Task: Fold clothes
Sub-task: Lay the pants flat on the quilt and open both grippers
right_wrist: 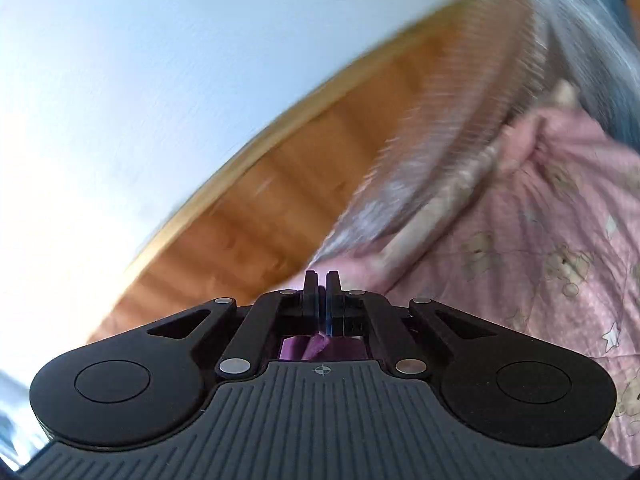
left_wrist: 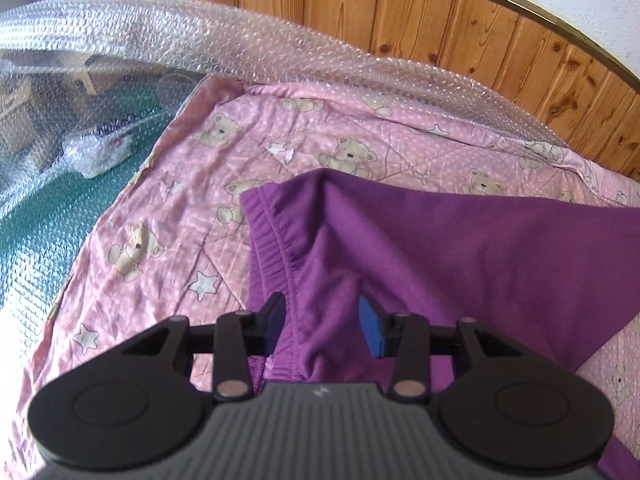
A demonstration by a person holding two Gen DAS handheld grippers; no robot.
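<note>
Left wrist view shows the purple garment (left_wrist: 460, 248) lying on the pink teddy-bear blanket (left_wrist: 168, 224), with one part bunched up into a ridge. The left gripper (left_wrist: 322, 320) is spread wide, its fingers on each side of that ridge near the stretchy hem. The right gripper (right_wrist: 322, 300) is pinched tight on a bit of purple cloth (right_wrist: 316, 347); that view is blurry. Bubble wrap (left_wrist: 168, 36) lies past the blanket's far edge, and a wooden wall (left_wrist: 460, 20) stands behind it.
</note>
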